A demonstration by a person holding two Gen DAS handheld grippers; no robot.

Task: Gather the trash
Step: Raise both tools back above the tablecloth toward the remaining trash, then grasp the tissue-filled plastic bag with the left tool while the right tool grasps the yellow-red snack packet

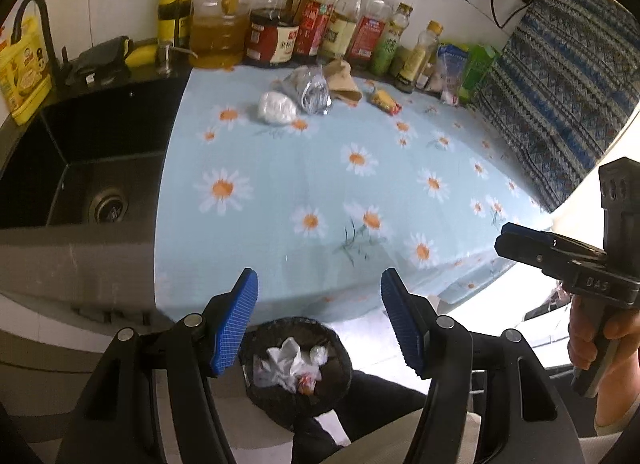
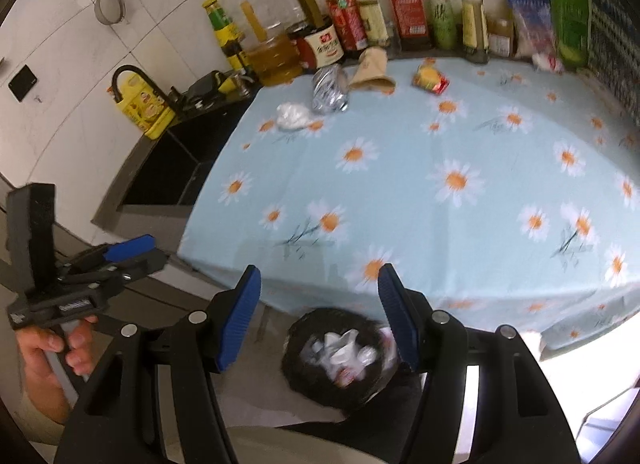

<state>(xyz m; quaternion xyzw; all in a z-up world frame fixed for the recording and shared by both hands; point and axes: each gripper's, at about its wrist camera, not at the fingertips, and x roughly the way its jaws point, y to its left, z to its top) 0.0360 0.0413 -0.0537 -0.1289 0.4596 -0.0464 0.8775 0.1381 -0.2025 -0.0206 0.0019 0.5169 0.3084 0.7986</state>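
A black mesh bin [image 1: 296, 372] [image 2: 340, 360] stands on the floor below the table's front edge, holding crumpled white paper and a red scrap. My left gripper [image 1: 320, 324] is open and empty above it. My right gripper [image 2: 320, 316] is also open and empty over the bin. On the daisy tablecloth's far side lie a white wad [image 1: 276, 107] [image 2: 294, 115], a crushed silver wrapper [image 1: 310, 90] [image 2: 330, 90], a brown paper piece [image 1: 342, 80] [image 2: 372, 70] and a yellow-red packet [image 1: 385, 100] [image 2: 431, 79].
A row of oil and sauce bottles [image 1: 276, 24] [image 2: 348, 20] lines the tiled wall behind the trash. A black sink [image 1: 80, 168] [image 2: 176, 168] with a faucet lies left of the table. Patterned fabric [image 1: 560, 84] hangs at the right. Each view shows the other gripper held by a hand.
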